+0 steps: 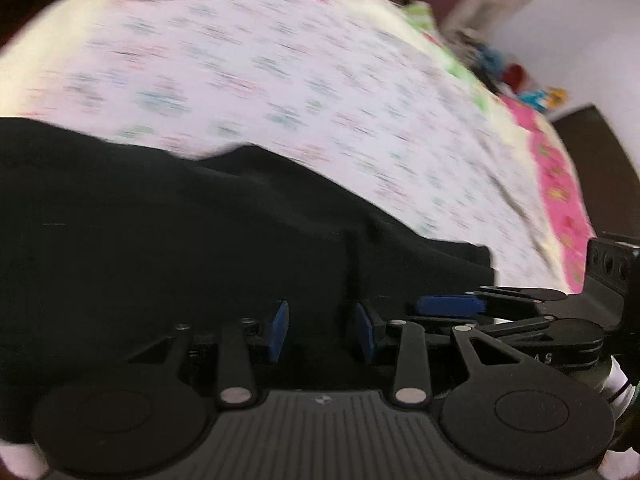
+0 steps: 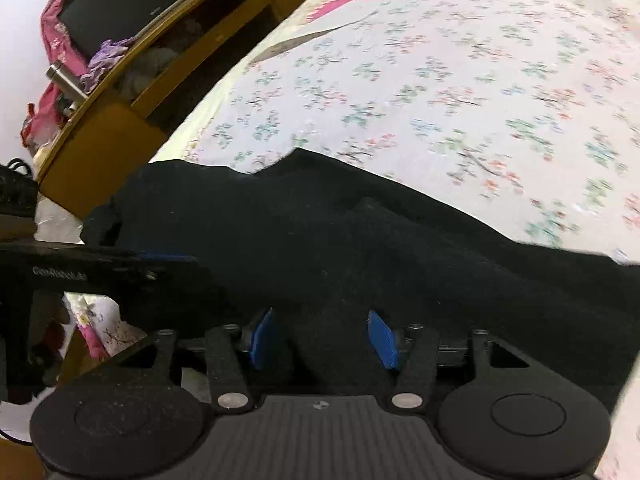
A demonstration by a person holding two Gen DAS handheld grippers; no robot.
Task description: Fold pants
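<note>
Two grippers, yours, sit low over one pair of black pants (image 2: 320,240) spread on the flowered bedsheet (image 2: 440,80). Your left gripper (image 1: 322,334) and right gripper (image 2: 324,338) each show blue pads parted, dark cloth between them (grip unclear). One wooden shelf (image 2: 120,120) stands beside the bed.

Black pants (image 2: 320,232); white floral bedsheet (image 2: 460,92), pink border; blue gripper pads (image 2: 262,338).
</note>
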